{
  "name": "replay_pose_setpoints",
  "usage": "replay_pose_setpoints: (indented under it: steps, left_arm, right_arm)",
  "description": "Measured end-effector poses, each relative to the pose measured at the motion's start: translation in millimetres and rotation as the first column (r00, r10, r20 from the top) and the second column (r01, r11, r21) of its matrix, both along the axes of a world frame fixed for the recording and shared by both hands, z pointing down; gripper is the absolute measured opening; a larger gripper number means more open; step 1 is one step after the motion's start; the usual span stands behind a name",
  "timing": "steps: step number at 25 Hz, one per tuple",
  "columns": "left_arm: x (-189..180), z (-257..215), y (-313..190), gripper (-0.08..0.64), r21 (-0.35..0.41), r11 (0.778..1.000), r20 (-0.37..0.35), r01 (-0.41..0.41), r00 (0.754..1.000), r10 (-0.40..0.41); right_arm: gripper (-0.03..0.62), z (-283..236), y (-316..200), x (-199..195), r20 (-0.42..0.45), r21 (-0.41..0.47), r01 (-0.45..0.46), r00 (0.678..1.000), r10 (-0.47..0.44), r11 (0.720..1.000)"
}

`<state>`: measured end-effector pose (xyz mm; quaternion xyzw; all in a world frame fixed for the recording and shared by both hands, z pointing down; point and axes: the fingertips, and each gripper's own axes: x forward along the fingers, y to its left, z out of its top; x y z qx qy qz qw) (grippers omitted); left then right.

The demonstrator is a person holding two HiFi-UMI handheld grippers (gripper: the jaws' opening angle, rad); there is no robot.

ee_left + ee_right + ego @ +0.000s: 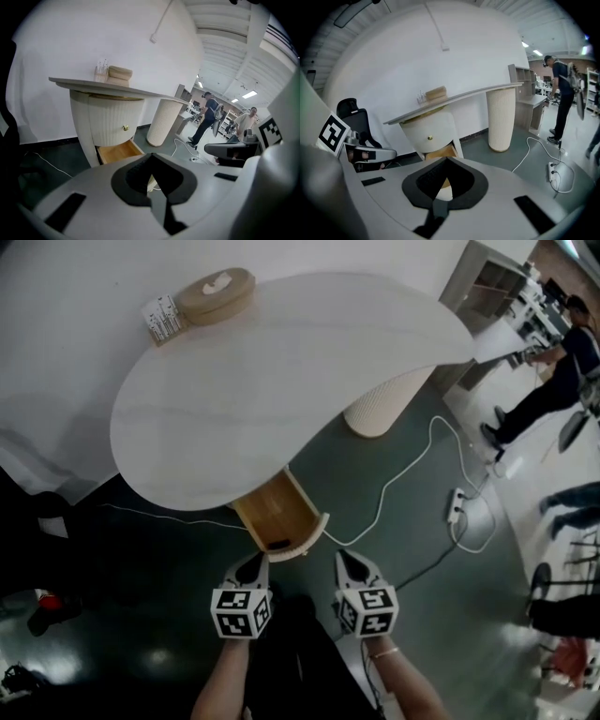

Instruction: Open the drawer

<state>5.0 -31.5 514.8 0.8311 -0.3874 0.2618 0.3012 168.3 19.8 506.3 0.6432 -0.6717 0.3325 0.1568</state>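
Under the white tabletop point(281, 381), the lower drawer point(279, 514) stands pulled out, its wooden inside showing. It also shows in the left gripper view as the open drawer point(117, 151), below a shut ribbed drawer front with a brass knob point(125, 127), and in the right gripper view as the open drawer point(440, 152). My left gripper point(253, 564) and right gripper point(350, 562) hang side by side just short of the drawer's front, touching nothing. Both are shut and empty: left gripper point(150, 197), right gripper point(440, 199).
A round wooden box point(217, 294) and a small rack point(162, 318) sit on the table's far edge. A ribbed column leg point(382, 404) stands to the right. A white cable and power strip point(457, 505) lie on the dark floor. People point(553, 371) stand far right.
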Motion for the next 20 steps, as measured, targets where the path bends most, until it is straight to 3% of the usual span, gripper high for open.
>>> replay_pose_setpoints:
  steps: [11, 20]
  left_arm:
    - [-14.9, -61.9, 3.1, 0.003, 0.093, 0.996, -0.019, 0.014, 1.0, -0.013]
    - [-26.4, -107.1, 6.0, 0.003, 0.162, 0.985, -0.055, 0.057, 0.997, -0.049]
  right_arm:
    - [0.003, -80.9, 0.0, 5.9, -0.021, 0.154, 0.004, 1.0, -0.001, 0.988]
    - [0.003, -119.9, 8.0, 5.0, -0.058, 0.209, 0.04, 0.998, -0.028, 0.977]
